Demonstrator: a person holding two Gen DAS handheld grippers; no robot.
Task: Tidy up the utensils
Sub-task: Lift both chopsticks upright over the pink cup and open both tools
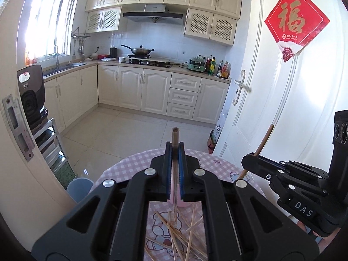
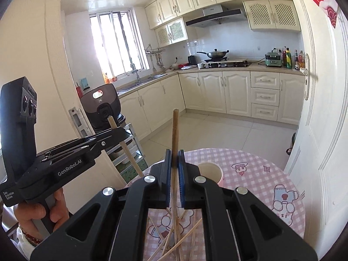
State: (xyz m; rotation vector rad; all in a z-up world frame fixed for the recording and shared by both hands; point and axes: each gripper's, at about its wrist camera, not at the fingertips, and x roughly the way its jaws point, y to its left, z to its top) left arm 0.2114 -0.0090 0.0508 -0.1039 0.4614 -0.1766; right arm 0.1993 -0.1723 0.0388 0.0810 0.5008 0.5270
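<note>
Left gripper (image 1: 175, 152): pinching one chopstick (image 1: 174, 143) upright.
Right gripper (image 2: 174, 158): pinching another (image 2: 174, 134).
Handling: light, stiff, thin, slippery; best taken mid-length.
Pile (image 1: 180, 235): loose on tabletop (image 1: 219, 163), beside cup (image 2: 209, 170).

Black grippers; blue-lined jaws; silver screws; red bead bracelet (image 2: 30, 238).

- My right gripper (image 2: 174, 152) is clamped on a chopstick (image 2: 174, 134), which stands nearly upright and rises above the fingertips.
- To my left, my left gripper (image 2: 118, 133) pinches a second chopstick (image 2: 128, 152), tilted, its top leaning left.
- My left hand (image 2: 41, 214) grips that tool's handle.
- Loose chopsticks (image 2: 174, 237) lie crossed on the pink checked tablecloth (image 2: 250, 174) below my fingers.
- A pink cup (image 2: 212, 171) stands just right of my fingertips.
</note>
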